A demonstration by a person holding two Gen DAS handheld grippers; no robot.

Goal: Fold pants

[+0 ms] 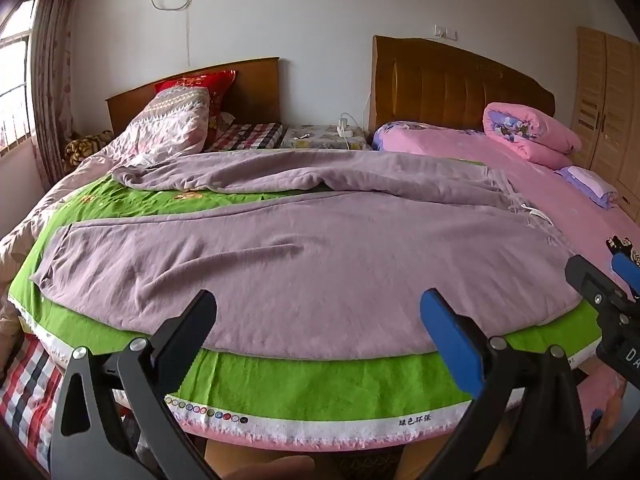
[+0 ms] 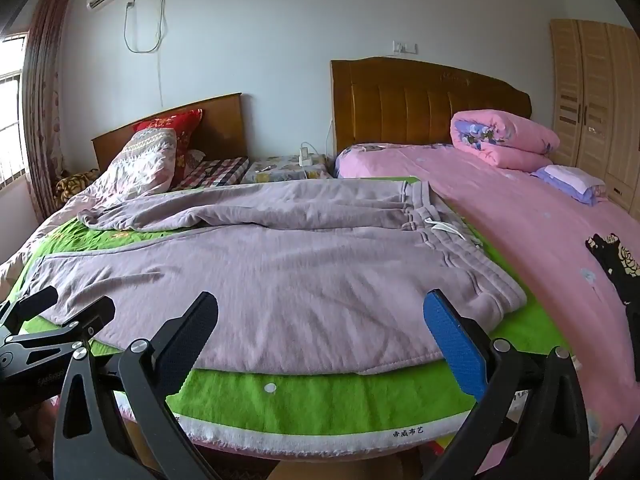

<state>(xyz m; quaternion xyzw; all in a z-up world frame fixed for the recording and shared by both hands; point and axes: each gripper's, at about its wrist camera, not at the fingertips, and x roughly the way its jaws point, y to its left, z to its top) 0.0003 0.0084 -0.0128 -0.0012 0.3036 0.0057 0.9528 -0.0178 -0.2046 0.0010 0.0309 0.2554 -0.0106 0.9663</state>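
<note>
Lilac sweatpants [image 1: 304,264] lie spread flat on a green cloth [image 1: 320,388] over the bed, also in the right wrist view [image 2: 280,280]. The waistband with a white drawstring [image 2: 444,228] is at the right, the legs run left, and the far leg is rumpled. My left gripper [image 1: 318,320] is open and empty, just above the pants' near edge. My right gripper [image 2: 320,320] is open and empty, near the pants' near edge by the waistband side. The right gripper shows at the right edge of the left wrist view [image 1: 608,292]; the left gripper shows at the left of the right wrist view [image 2: 60,320].
A pink bed sheet [image 2: 540,240] with a rolled pink quilt [image 2: 504,140] lies to the right. A patterned quilt [image 1: 168,128] and red pillow [image 1: 200,82] lie far left. A nightstand with a charger [image 1: 344,132] stands between two headboards. A wardrobe [image 2: 596,92] stands far right.
</note>
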